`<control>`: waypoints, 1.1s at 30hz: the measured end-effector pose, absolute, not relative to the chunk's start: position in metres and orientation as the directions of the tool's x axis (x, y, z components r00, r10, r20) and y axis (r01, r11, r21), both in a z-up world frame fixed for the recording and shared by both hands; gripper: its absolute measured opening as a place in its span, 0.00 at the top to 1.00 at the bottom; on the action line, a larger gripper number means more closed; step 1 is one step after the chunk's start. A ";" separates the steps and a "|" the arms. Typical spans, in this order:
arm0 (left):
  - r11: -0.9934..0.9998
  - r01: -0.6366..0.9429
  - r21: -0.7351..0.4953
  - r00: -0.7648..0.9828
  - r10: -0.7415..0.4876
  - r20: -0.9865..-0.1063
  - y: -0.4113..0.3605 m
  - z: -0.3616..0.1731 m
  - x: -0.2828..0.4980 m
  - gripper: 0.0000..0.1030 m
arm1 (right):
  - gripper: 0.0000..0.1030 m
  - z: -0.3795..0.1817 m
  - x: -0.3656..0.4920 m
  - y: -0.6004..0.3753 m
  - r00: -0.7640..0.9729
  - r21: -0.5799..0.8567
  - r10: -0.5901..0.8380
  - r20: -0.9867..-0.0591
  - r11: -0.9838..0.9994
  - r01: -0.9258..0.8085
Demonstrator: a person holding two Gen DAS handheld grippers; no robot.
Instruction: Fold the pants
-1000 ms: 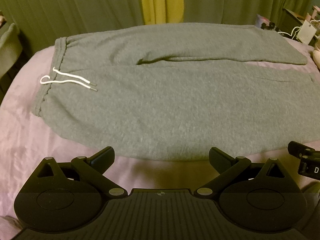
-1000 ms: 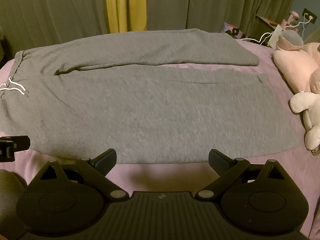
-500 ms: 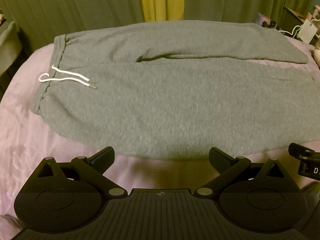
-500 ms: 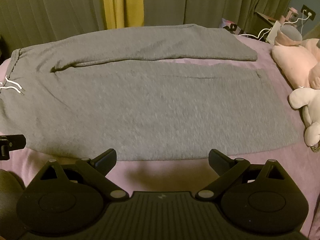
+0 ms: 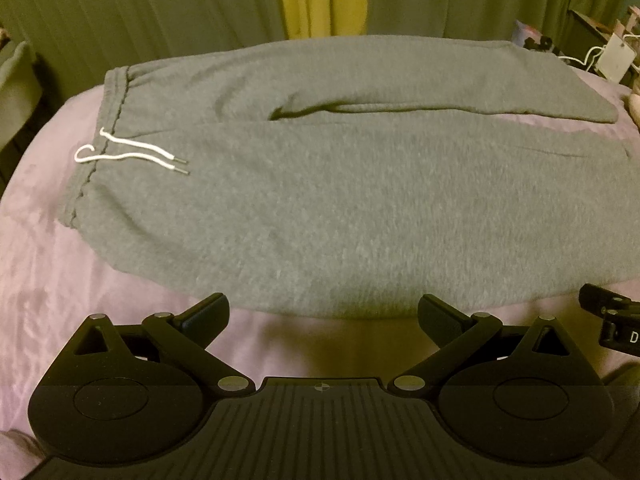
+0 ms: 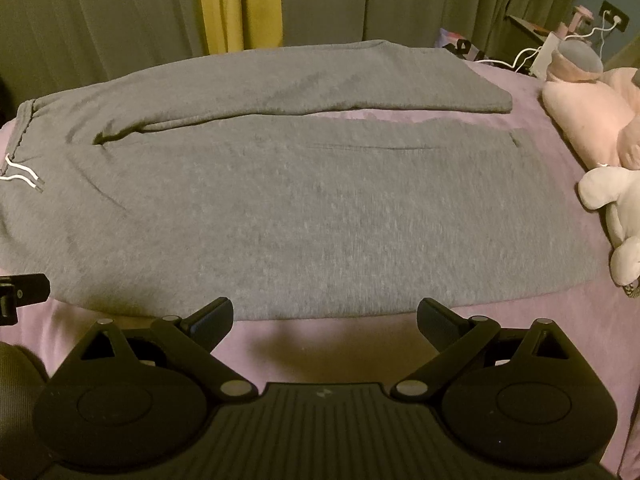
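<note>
Grey sweatpants (image 5: 340, 200) lie flat on a lilac bedsheet (image 5: 44, 240), waistband at the left, legs running right, one leg behind the other. A white drawstring (image 5: 132, 156) lies near the waistband. They also show in the right wrist view (image 6: 300, 216), with the drawstring (image 6: 20, 174) at the far left. My left gripper (image 5: 322, 312) is open and empty, just short of the pants' near edge. My right gripper (image 6: 324, 314) is open and empty, at the near edge of the near leg. Each gripper's tip shows at the side of the other's view.
Pink and white plush toys (image 6: 600, 148) lie on the bed to the right of the leg ends. A bedside stand with cables and a charger (image 6: 548, 52) is at the back right. Green and yellow curtains (image 5: 320, 0) hang behind the bed.
Both grippers have crept slightly forward toward the pants' near edge. The jaws have stayed open and the pants have not moved.
</note>
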State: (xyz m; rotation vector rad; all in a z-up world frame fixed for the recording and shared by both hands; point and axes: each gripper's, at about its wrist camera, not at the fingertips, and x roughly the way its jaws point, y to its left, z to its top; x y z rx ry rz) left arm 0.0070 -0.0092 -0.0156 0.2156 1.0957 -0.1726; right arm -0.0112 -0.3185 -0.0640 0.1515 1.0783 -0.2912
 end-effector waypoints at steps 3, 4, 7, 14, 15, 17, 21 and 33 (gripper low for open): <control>0.965 0.246 0.088 0.445 -0.032 -0.895 -0.011 -0.017 0.008 0.00 | 0.04 -0.065 -0.011 -0.320 0.435 -0.021 -0.160 -0.886 0.951 0.308; 0.965 0.246 0.088 0.444 -0.031 -0.896 -0.011 -0.017 0.008 0.00 | 0.04 -0.065 -0.011 -0.321 0.435 -0.020 -0.161 -0.886 0.951 0.309; 0.965 0.246 0.088 0.441 -0.031 -0.897 -0.011 -0.018 0.009 0.00 | 0.04 -0.066 -0.011 -0.322 0.434 -0.020 -0.162 -0.887 0.949 0.314; 0.965 0.246 0.090 0.437 -0.028 -0.899 -0.012 -0.019 0.009 0.00 | 0.04 -0.067 -0.010 -0.322 0.433 -0.021 -0.163 -0.886 0.949 0.315; 0.965 0.246 0.090 0.436 -0.027 -0.900 -0.012 -0.019 0.009 0.00 | 0.04 -0.067 -0.010 -0.322 0.433 -0.022 -0.164 -0.886 0.949 0.314; 0.965 0.247 0.090 0.435 -0.028 -0.900 -0.013 -0.019 0.010 0.00 | 0.04 -0.067 -0.010 -0.322 0.433 -0.023 -0.164 -0.886 0.949 0.314; 0.965 0.247 0.091 0.435 -0.026 -0.900 -0.013 -0.020 0.010 0.00 | 0.04 -0.068 -0.010 -0.324 0.439 -0.011 -0.155 -0.885 0.950 0.312; 0.971 0.218 0.100 0.432 -0.004 -0.902 -0.009 -0.037 0.025 0.00 | 0.04 -0.083 0.007 -0.352 0.490 0.175 0.000 -0.871 0.934 0.312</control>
